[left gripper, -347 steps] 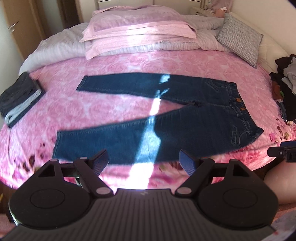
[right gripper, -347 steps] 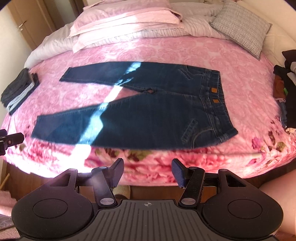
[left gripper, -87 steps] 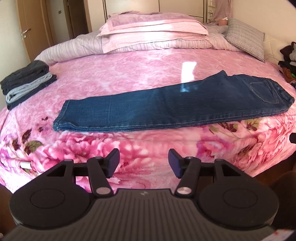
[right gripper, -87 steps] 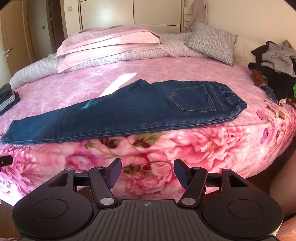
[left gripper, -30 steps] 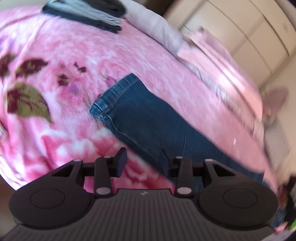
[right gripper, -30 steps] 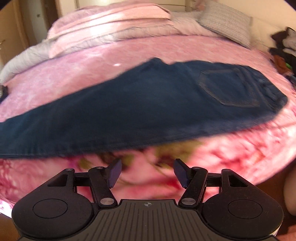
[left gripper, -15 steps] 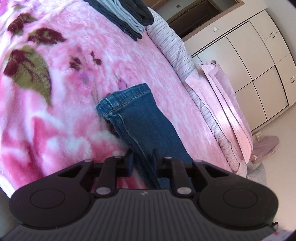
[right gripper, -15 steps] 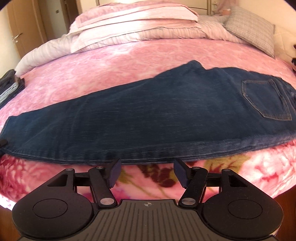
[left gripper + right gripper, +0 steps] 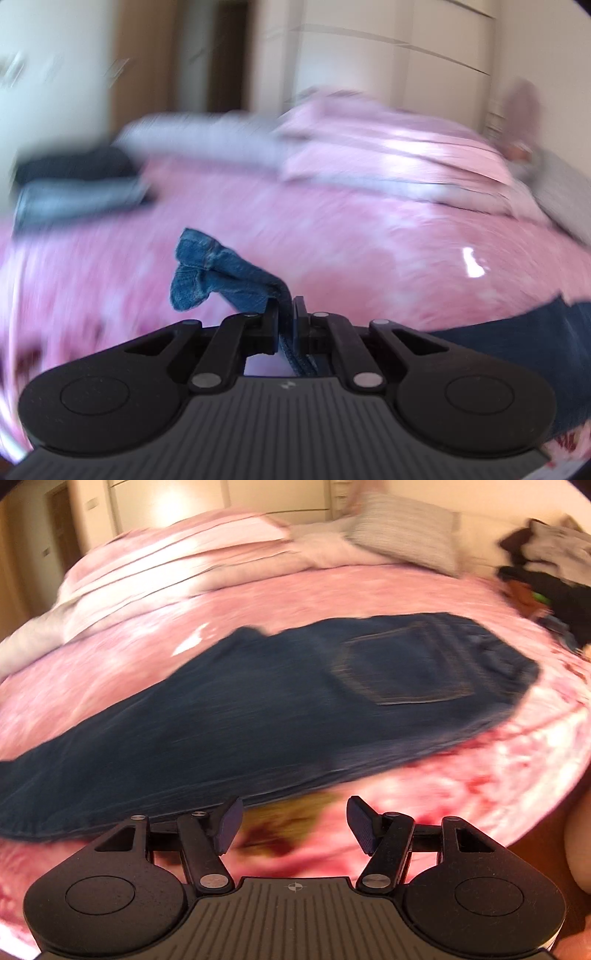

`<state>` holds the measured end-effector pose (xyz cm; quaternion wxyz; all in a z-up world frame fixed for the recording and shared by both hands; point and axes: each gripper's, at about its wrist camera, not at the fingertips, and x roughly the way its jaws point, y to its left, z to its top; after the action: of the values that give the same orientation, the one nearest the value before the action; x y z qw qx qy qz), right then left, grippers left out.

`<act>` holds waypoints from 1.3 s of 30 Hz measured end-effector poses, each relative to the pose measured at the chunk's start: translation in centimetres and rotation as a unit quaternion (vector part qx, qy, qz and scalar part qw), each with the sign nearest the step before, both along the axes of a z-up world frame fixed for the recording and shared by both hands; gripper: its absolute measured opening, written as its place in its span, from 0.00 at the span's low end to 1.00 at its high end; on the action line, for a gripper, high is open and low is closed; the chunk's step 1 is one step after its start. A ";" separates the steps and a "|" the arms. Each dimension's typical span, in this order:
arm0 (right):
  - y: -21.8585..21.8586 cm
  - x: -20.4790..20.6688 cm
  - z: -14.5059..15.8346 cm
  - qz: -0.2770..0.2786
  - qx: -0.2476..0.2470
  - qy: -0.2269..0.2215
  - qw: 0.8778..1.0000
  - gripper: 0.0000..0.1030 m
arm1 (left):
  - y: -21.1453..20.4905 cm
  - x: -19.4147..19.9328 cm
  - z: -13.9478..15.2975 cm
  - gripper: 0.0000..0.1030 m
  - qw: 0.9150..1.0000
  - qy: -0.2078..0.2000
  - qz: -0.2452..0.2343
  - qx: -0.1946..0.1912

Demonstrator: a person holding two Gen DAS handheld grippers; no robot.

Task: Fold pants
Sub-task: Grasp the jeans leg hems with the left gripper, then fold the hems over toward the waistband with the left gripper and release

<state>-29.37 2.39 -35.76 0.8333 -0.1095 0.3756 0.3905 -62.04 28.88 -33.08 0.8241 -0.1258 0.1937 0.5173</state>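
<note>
Dark blue jeans, folded lengthwise leg on leg, lie across the pink floral bedspread with the back pocket and waistband to the right. My left gripper is shut on the jeans' leg cuffs, which hang raised above the bed; the rest of the jeans trails off at the right. My right gripper is open, hovering just in front of the jeans' near edge around mid-leg, nothing between its fingers. Both views are motion-blurred.
Pink pillows and a checked grey cushion lie at the head of the bed. A stack of folded dark and grey clothes sits at the left edge. A heap of dark clothes lies at the far right. Wardrobe doors stand behind.
My left gripper has closed on the leg cuffs and lifted them off the bed, swinging up and rightward. The right gripper stays open near the jeans' front edge, its view shifted.
</note>
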 end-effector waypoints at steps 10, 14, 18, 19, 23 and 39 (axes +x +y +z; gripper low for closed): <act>-5.6 6.2 0.4 -0.082 0.034 0.001 0.996 0.58 | -13.0 22.2 -1.8 0.12 0.932 0.119 -0.324 0.114; -7.1 7.9 0.4 -0.098 0.042 0.007 0.994 0.58 | -13.9 26.6 -10.3 0.13 0.921 0.167 -0.351 0.010; -7.5 8.5 1.3 -0.074 0.080 0.009 0.994 0.58 | -11.4 23.2 -7.6 0.29 0.935 0.065 -0.339 -0.080; -7.2 8.4 1.5 -0.062 0.094 0.015 0.993 0.58 | -10.9 21.9 -6.6 0.29 0.938 0.038 -0.333 -0.091; -4.4 8.5 1.5 0.006 0.202 0.139 0.969 0.57 | -9.4 17.7 -3.9 0.27 0.955 0.004 -0.281 -0.092; 5.6 7.7 -4.1 -0.095 0.180 0.315 0.927 0.19 | -4.7 10.1 -6.1 0.19 0.968 -0.066 -0.182 -0.163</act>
<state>-21.70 8.01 -39.83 0.7113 0.2067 0.5507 0.3848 -51.97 24.16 -39.14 0.8837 -0.2548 0.2396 0.3109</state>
